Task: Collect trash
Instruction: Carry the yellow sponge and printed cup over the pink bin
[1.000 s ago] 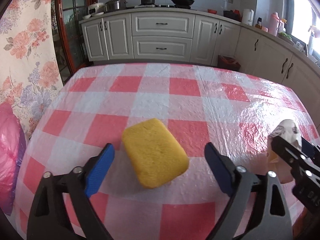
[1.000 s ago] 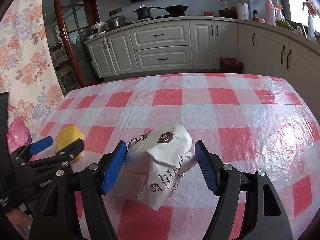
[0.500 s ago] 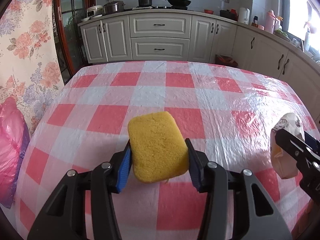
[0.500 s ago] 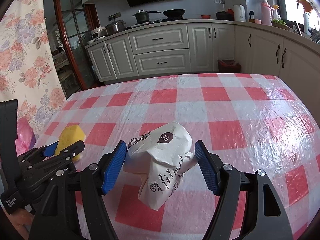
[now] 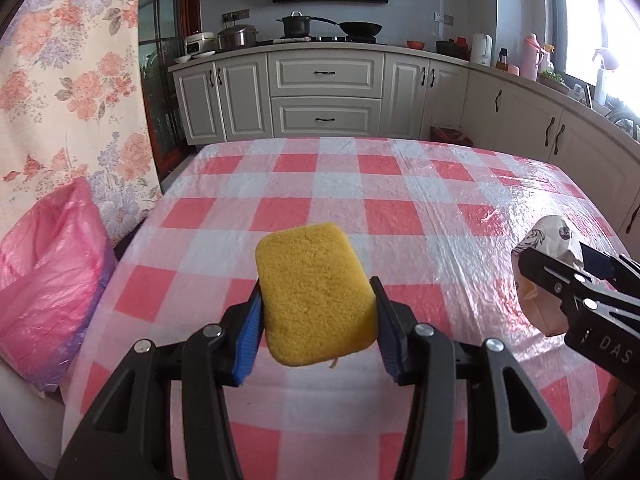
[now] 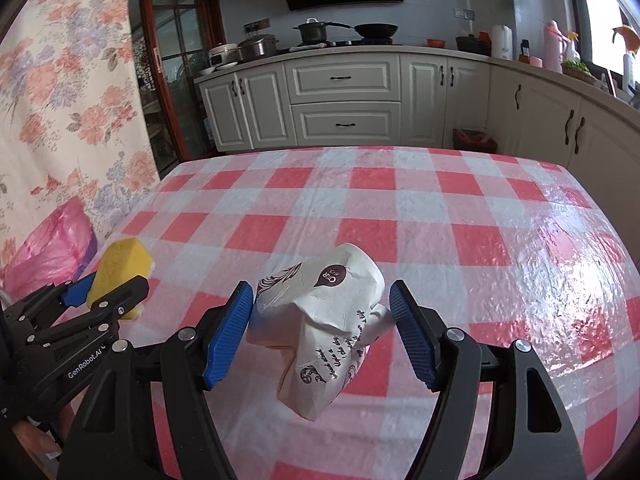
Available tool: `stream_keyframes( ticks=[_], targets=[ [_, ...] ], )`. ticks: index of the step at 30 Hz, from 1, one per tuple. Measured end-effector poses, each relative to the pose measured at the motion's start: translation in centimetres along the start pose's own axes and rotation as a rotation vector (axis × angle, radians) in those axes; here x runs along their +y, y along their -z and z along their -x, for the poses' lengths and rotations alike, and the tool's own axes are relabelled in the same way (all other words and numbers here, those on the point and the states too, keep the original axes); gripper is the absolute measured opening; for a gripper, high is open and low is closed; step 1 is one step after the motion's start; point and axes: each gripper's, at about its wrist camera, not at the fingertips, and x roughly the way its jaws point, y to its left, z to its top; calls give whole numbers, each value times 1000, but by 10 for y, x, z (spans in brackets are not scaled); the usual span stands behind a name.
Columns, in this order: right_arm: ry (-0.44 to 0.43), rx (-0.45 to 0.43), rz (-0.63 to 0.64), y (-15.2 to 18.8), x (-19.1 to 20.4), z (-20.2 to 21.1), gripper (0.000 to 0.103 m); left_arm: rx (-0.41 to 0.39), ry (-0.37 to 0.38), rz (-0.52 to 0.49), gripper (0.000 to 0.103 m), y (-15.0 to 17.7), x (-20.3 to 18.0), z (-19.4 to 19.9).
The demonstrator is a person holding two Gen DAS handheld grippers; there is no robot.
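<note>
The left gripper (image 5: 318, 326) pinches a yellow sponge (image 5: 316, 294) by its two long sides, the blue pads (image 5: 251, 330) pressed flat against them; its jaws have just closed in on it. The sponge's long axis runs forward along the fingers and tilts upward, so its rounded far end stands well past the fingertips and its near end sits between the pads, clear of the checked tablecloth (image 5: 400, 216). The right gripper (image 6: 322, 326) grips a crumpled white paper cup (image 6: 324, 320) printed with brown script; the cup lies crosswise, one end against the left pad (image 6: 228, 334), the other end's crushed fold reaching the right pad, with a crumpled flap hanging down below the fingers. Both loads hang above the near part of the table, the two grippers side by side and apart. The cloth ahead lies bare out to its far edge, beyond which stand cream kitchen cabinets (image 5: 324, 92). Off the table's left edge, beside a floral curtain (image 5: 68, 80), sits a pink plastic bag (image 5: 48, 280), its mouth open upward.
</note>
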Motion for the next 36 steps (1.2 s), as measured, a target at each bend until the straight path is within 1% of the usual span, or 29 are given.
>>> stream_keyframes(
  ticks=[5, 8, 13, 17, 20, 26, 36],
  targets=[
    [-16, -19, 60, 2, 29, 13, 67, -31, -27, 13, 48, 8, 21, 25],
    [-17, -31, 108, 2, 45, 19, 67, -35, -27, 30, 48, 13, 35, 38],
    [-37, -28, 158, 4, 68, 23, 67, -47, -31, 40, 48, 22, 53, 59],
    [-67, -24, 196, 5, 89, 24, 67, -71, -55, 34, 48, 25, 69, 78],
    [-95, -22, 232, 4, 109, 22, 67, -78, -85, 34, 48, 26, 85, 87],
    [-170, -25, 299, -4, 153, 17, 67, -88, -162, 88, 48, 26, 132, 104],
    [-334, -68, 379, -33, 235, 8, 67, -128, -297, 153, 48, 15, 213, 130]
  ],
)
